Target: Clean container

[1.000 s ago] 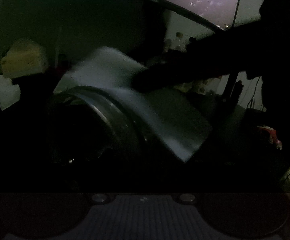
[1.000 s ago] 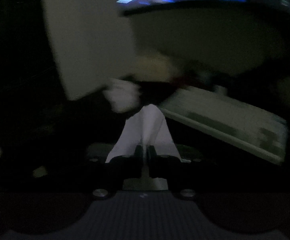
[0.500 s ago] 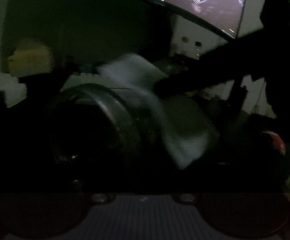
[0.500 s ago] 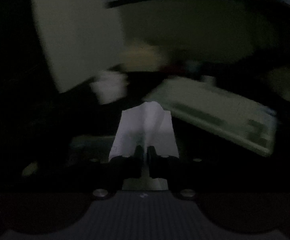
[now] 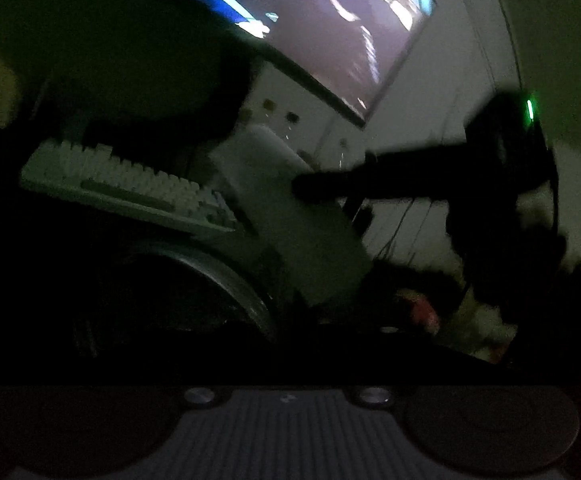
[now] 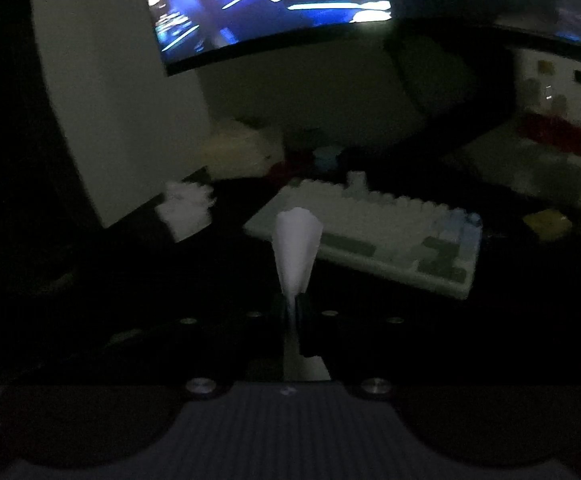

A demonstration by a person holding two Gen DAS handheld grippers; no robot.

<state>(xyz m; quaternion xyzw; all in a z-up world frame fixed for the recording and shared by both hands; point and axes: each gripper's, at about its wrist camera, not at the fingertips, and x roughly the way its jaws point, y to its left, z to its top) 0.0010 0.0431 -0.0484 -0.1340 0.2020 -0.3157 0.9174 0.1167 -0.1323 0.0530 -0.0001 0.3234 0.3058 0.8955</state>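
Two tools share a dim desk (image 6: 90, 280). Going left to right in the left wrist view, a pale keyboard (image 5: 122, 188) lies at ten o'clock. The container (image 5: 194, 280), a dark round vessel with a metallic rim, sits at about seven o'clock, close to the camera. A white tissue (image 5: 290, 216) hangs just past its rim near centre, and the right tool (image 5: 302, 188) reaches in from three o'clock, pressed together on that tissue. The left tool's fingers are lost in darkness, so I cannot tell whether it is spread or gripping the container.

In the right wrist view the tissue (image 6: 296, 248) stands up pinched between the closed fingers, with the keyboard (image 6: 370, 240) beyond at one o'clock.

Wiping looks under way but unfinished; the tissue seems off the rim, and the interior is too dark to judge. No writing or brand is legible; the monitor (image 5: 330, 28) shows only blurred blue shapes.
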